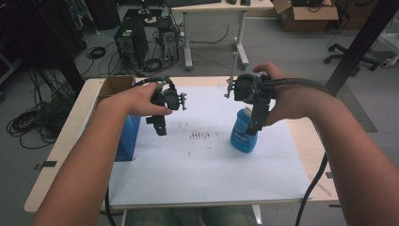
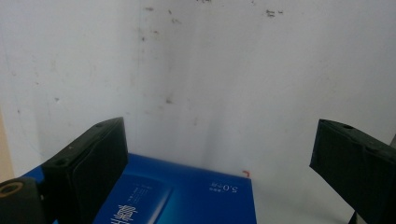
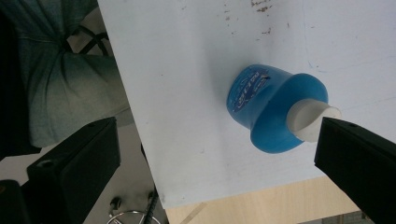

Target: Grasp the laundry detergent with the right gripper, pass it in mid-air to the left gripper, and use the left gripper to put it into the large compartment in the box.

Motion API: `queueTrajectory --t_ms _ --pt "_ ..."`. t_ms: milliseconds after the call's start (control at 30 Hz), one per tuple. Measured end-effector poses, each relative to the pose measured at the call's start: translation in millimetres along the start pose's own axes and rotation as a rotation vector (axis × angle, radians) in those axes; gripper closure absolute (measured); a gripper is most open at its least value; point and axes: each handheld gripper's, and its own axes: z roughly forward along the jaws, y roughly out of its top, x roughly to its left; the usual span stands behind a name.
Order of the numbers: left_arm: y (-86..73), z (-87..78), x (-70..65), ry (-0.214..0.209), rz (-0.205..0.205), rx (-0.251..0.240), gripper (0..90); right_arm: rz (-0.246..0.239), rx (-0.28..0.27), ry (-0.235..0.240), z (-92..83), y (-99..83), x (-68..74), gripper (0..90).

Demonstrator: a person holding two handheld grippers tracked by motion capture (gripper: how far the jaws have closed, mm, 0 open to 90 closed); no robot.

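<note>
- Landmark: a white sheet (image 1: 202,160) covers most of a light wooden table (image 1: 70,141); every place below is given relative to this sheet.
- Nearest, the person's two bare forearms come in over the sheet's near edge, one at each side.
- A blue bottle (image 1: 244,134) stands upright on the sheet's right half, about midway between its near and far edges. It is bright blue plastic with a printed label on its side, wide shoulders and a white cap (image 3: 306,119).
- The right gripper (image 1: 256,125) hangs above the bottle, pointing down at it. In the right gripper view its two black jaws stand wide apart with the bottle below them; one jaw overlaps the cap in that picture, but no grip shows.
- A blue box (image 2: 187,200) stands at the sheet's left edge, deep blue with white print on its face.
- The left gripper (image 1: 160,127) hovers over the sheet's left half, just beside the box. Its jaws stand wide apart with nothing between them; the left gripper view shows the box's face below.
- Dark smudges (image 1: 200,136) mark the sheet's middle, between the two grippers.
- A brown cardboard box (image 1: 115,84) sits at the sheet's far left corner.
</note>
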Motion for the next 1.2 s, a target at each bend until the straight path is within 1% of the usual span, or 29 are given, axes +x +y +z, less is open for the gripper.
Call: queueTrajectory --t_ms 133,167,233,300,367,433,467,567,600,633,667,733,800,900,933,1100,1200 --pt "0.1 1.6 -0.9 0.004 0.000 0.000 4.4 0.005 -0.001 -0.003 3.3 -1.2 -2.0 0.1" --pt "0.6 1.5 -1.0 0.000 0.001 0.009 4.4 0.000 -0.002 -0.002 3.9 -1.4 -2.5 0.1" --pt "1.4 1.3 -2.1 0.008 -0.002 0.010 4.4 0.002 -0.006 -0.004 4.9 -2.4 -1.9 0.1" --pt "2.2 0.7 -3.0 0.007 -0.003 0.004 4.4 0.006 -0.011 -0.007 4.5 -4.3 -0.8 0.1" --pt "2.7 -0.1 -3.0 0.005 -0.001 0.013 4.4 0.007 -0.015 -0.010 4.3 -5.7 -0.7 0.1" --pt "2.9 -0.4 -3.4 0.004 0.003 0.017 4.4 0.021 -0.024 -0.020 3.4 -13.4 -0.9 0.1" --pt "2.6 -0.5 -3.5 0.004 0.001 0.013 4.4 0.021 -0.024 -0.020 3.4 -13.4 -0.9 0.1" --pt "1.2 -1.7 -3.0 0.008 -0.003 0.013 4.4 0.034 -0.052 -0.042 3.9 -29.1 -3.8 0.0" --pt "0.7 -2.2 -2.6 0.004 -0.008 0.016 4.4 0.038 -0.057 -0.047 4.6 -33.1 -4.6 0.0" --pt "0.7 -2.2 -2.6 0.004 -0.008 0.016 4.4 0.038 -0.057 -0.047 4.6 -33.1 -4.6 0.0" --pt "-0.7 -2.1 -1.9 0.009 -0.011 0.012 4.4 0.046 -0.065 -0.053 6.4 -39.9 -5.2 0.0" --pt "-1.6 -1.8 -1.5 0.010 -0.012 0.006 4.4 0.053 -0.079 -0.058 8.4 -45.3 -5.3 0.0" --pt "-1.5 -2.8 -0.8 0.004 -0.013 0.015 4.4 0.054 -0.084 -0.058 9.2 -47.5 -5.5 0.0" --pt "-1.6 -2.5 -0.4 0.003 -0.014 0.017 4.4 0.064 -0.102 -0.063 11.3 -52.9 -6.8 0.0" --pt "-1.8 -1.5 -0.7 0.008 -0.011 0.010 4.4 0.070 -0.111 -0.064 12.7 -55.9 -7.9 0.0" --pt "-0.1 -1.0 -0.7 0.002 -0.011 0.017 4.4 0.080 -0.116 -0.060 15.7 -60.8 -9.4 0.0" --pt "2.2 -0.2 -1.7 0.002 -0.003 0.014 4.5 0.088 -0.127 -0.055 20.0 -65.7 -10.6 0.0"
